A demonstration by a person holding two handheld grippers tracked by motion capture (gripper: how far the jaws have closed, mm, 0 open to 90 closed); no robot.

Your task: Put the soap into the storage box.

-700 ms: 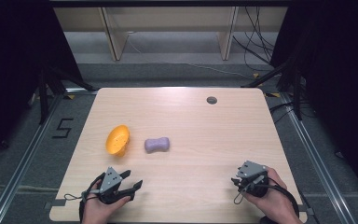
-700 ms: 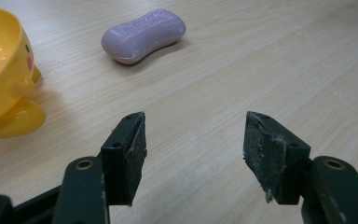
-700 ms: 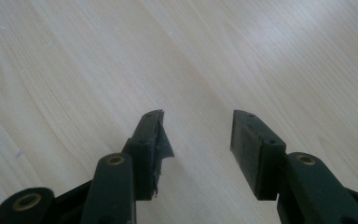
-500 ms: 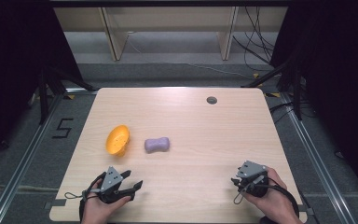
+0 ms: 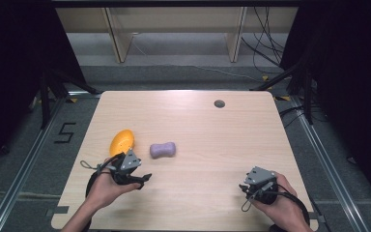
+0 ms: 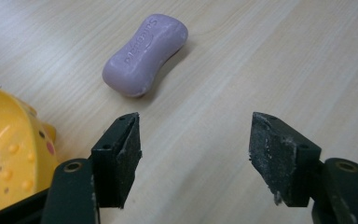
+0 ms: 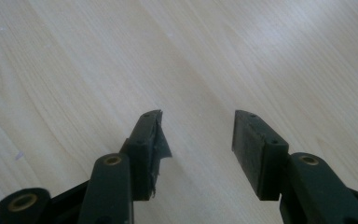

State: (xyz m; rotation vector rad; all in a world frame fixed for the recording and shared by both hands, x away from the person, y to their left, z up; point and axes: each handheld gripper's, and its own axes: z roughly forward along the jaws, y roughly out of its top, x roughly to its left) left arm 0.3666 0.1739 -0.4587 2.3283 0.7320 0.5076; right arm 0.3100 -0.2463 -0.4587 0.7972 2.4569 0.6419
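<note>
A purple bar of soap (image 5: 163,150) lies on the wooden table (image 5: 198,130) left of centre. In the left gripper view the soap (image 6: 144,55) lies flat a short way ahead of the jaws. A yellow-orange oval dish (image 5: 121,142) sits just left of the soap, and its bumpy surface (image 6: 9,149) shows beside the left jaw. My left gripper (image 5: 137,177) (image 6: 193,140) hovers just in front of both, open and holding nothing. Near the front right edge my right gripper (image 5: 249,186) (image 7: 198,135) is open over bare wood.
A small dark round hole cover (image 5: 219,103) sits at the back of the table, right of centre. Shelving legs and cables stand on the floor beyond the far edge. Metal rails run along both sides of the table.
My left hand has moved a little forward toward the dish and the soap. The right hand, the soap and the dish have stayed put.
</note>
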